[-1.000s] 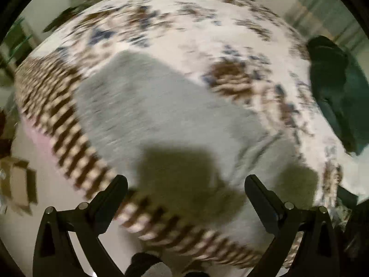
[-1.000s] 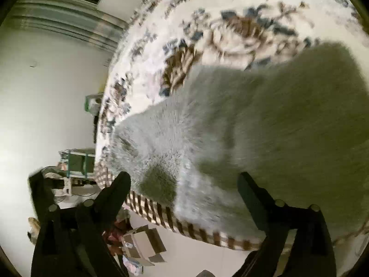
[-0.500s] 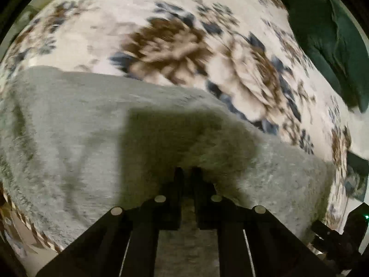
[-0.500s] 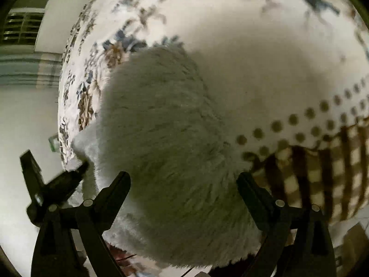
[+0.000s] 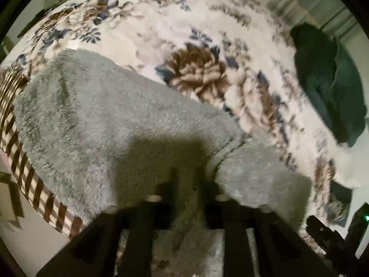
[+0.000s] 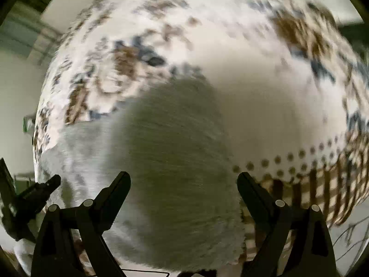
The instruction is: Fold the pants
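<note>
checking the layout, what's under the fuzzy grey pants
The grey pants lie on a floral blanket that shows all around them, with a brown checked border at the near edge. Whatever is directly beneath the pants is covered.

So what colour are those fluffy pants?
Light grey pants, seen best from the left wrist camera.

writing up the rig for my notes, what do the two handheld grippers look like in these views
Both are matte black plastic. The left gripper has two straight, flat-sided fingers; the right gripper has angular fingers tapering to blunt tips. Small round pale pins mark the linkage joints on each. No cables, markings or sleeves show.
</note>
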The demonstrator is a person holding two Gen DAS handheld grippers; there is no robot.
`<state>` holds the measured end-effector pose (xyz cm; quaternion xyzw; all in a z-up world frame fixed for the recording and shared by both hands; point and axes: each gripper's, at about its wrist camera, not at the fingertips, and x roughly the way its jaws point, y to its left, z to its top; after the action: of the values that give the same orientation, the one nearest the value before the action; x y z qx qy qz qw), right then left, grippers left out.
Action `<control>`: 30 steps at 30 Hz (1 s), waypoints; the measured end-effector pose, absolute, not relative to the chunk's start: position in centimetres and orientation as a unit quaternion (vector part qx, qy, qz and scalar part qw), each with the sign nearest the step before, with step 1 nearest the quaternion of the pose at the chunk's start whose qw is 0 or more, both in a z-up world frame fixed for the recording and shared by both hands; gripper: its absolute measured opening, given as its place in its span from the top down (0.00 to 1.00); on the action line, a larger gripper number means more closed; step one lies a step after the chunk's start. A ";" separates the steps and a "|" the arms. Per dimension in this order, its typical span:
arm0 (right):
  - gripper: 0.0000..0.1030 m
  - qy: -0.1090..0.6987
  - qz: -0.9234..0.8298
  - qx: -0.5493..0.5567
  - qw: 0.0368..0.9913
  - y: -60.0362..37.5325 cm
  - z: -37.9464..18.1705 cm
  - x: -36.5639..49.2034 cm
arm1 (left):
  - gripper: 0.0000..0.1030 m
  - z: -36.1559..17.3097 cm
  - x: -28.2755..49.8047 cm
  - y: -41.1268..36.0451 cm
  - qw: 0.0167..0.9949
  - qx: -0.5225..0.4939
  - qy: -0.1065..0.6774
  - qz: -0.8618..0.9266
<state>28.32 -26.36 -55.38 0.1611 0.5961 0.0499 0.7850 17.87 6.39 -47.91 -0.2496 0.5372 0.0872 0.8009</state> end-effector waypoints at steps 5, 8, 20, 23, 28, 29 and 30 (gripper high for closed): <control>0.07 0.605 0.083 0.164 0.774 -22.7 -54.8 29.0 | 0.07 -47.0 14.0 10.3 0.808 -0.294 0.497 0.120; 0.07 0.624 0.095 0.158 0.760 -21.3 -55.8 28.9 | 0.07 -47.5 11.2 15.2 0.799 -0.348 0.459 0.171; 0.07 0.662 0.084 0.094 0.739 -17.7 -60.6 29.5 | 0.09 -55.9 10.7 31.8 0.727 -0.485 0.405 0.269; 0.07 0.665 0.076 0.087 0.738 -17.3 -61.1 29.8 | 0.31 -55.9 12.2 32.0 0.744 -0.468 0.404 0.254; 0.06 0.664 0.070 0.091 0.739 -17.0 -61.3 30.0 | 0.75 -54.5 12.1 31.0 0.774 -0.435 0.383 0.256; 0.06 0.664 0.070 0.093 0.739 -17.0 -61.2 30.1 | 0.76 -53.6 11.9 30.4 0.784 -0.423 0.374 0.259; 0.06 0.663 0.072 0.095 0.739 -17.0 -61.1 30.0 | 0.77 -52.9 11.6 30.1 0.791 -0.419 0.363 0.258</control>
<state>30.03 -17.01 -61.14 0.0951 0.6632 0.0722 0.7388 11.64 30.12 -52.87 -0.4193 0.3632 0.2580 0.7910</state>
